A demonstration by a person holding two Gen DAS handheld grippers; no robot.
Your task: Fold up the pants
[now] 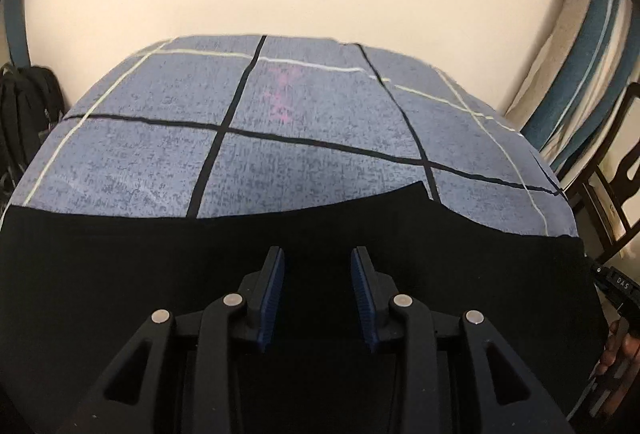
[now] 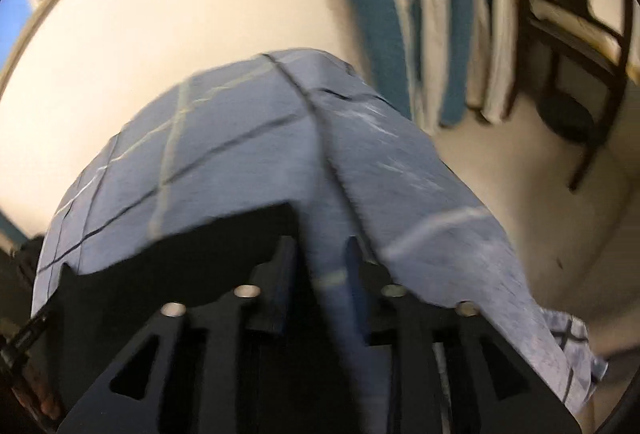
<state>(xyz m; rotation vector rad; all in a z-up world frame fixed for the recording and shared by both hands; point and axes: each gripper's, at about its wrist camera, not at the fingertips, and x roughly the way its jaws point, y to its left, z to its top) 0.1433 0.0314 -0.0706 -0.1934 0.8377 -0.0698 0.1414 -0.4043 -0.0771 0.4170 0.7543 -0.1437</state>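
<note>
The left gripper (image 1: pixel 318 254) hangs released over the black pants (image 1: pixel 120 274), which spread from nine to three o'clock on the checked bedsheet (image 1: pixel 320 114). The right gripper (image 2: pixel 318 246), jaws apart and empty, sits past their three-o'clock edge. Folding looks partly done; further folds likely remain.

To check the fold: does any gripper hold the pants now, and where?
Nothing is held. The left gripper and right gripper stand open above the black pants.
</note>
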